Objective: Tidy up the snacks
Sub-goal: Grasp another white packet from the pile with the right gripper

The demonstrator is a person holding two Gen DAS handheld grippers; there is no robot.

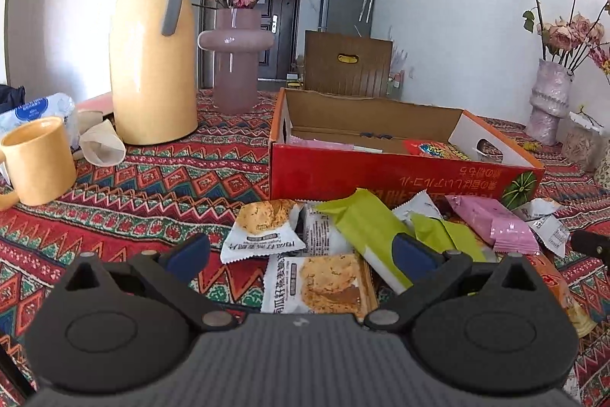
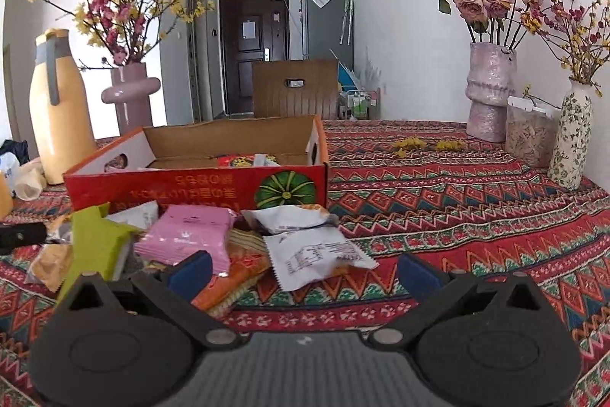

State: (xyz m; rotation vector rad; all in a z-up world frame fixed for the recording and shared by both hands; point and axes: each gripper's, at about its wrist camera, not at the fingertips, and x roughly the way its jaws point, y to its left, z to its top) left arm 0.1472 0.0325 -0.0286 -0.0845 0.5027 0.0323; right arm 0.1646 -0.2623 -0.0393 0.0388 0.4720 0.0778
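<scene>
A red cardboard box stands open on the patterned tablecloth, with a few packets inside. In front of it lies a pile of snack packets: two white cookie packets, a green packet and a pink one. My left gripper is open just above the cookie packets, holding nothing. In the right wrist view the same box sits left of centre, with the pink packet, a white packet and an orange packet before it. My right gripper is open over the white packet's near edge.
A yellow thermos jug, a yellow mug, paper cups and a pink vase stand left of the box. Vases with roses and a jar line the right side. A wooden chair stands behind the table.
</scene>
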